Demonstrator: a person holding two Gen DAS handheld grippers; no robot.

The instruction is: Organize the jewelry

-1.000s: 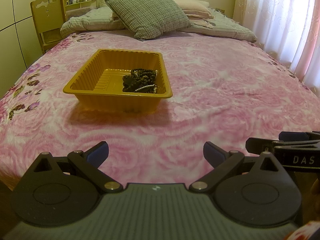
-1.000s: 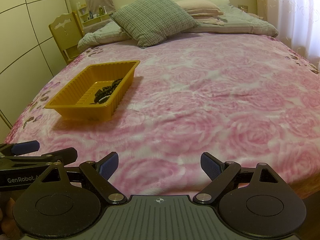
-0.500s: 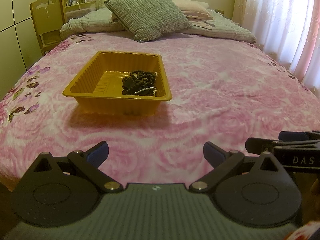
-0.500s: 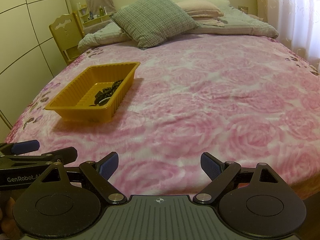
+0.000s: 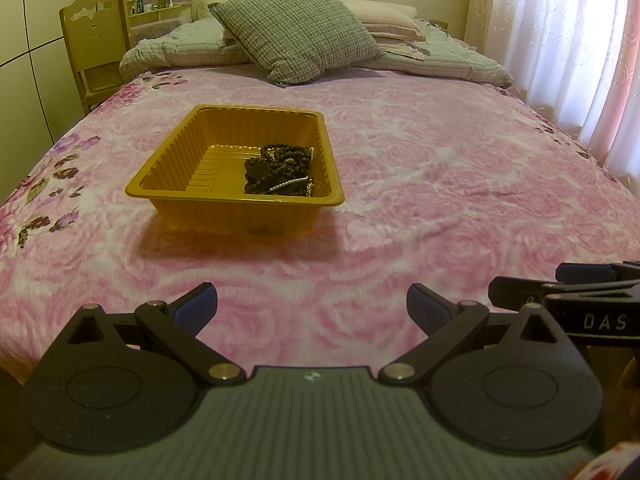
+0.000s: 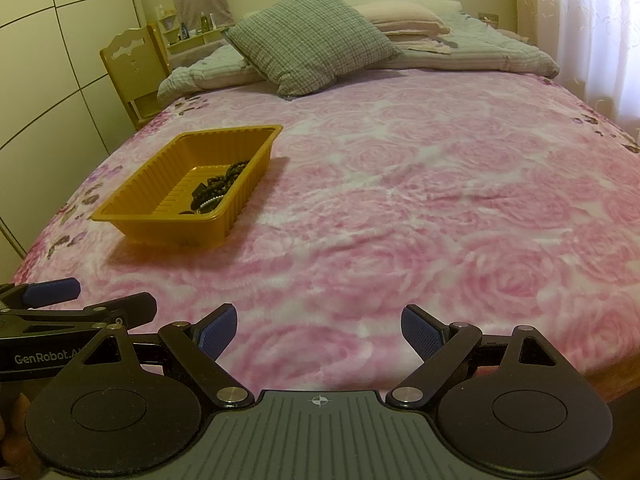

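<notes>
Judging by looks, the jewelry (image 5: pixel 280 170) is a light, limp tangle of dark bead strands w/ one pale pearl string, heaped in the near right corner of the yellow tray (image 5: pixel 176 164) on the bed (image 5: pixel 460 184). Your left tongs (image 5: pixel 312 308) and right tongs (image 6: pixel 318 330) both gape wide, empty, well short of the tray. Pinch one strand at an exposed loop; beads likely slip and snag, so lift slow. Thin tray prob. slides.

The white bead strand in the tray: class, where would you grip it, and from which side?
Grip the white strand at its exposed middle, coming from above. It lies across the dark beads low in the tray's near right corner, and the walls probably block any sideways approach.
</notes>
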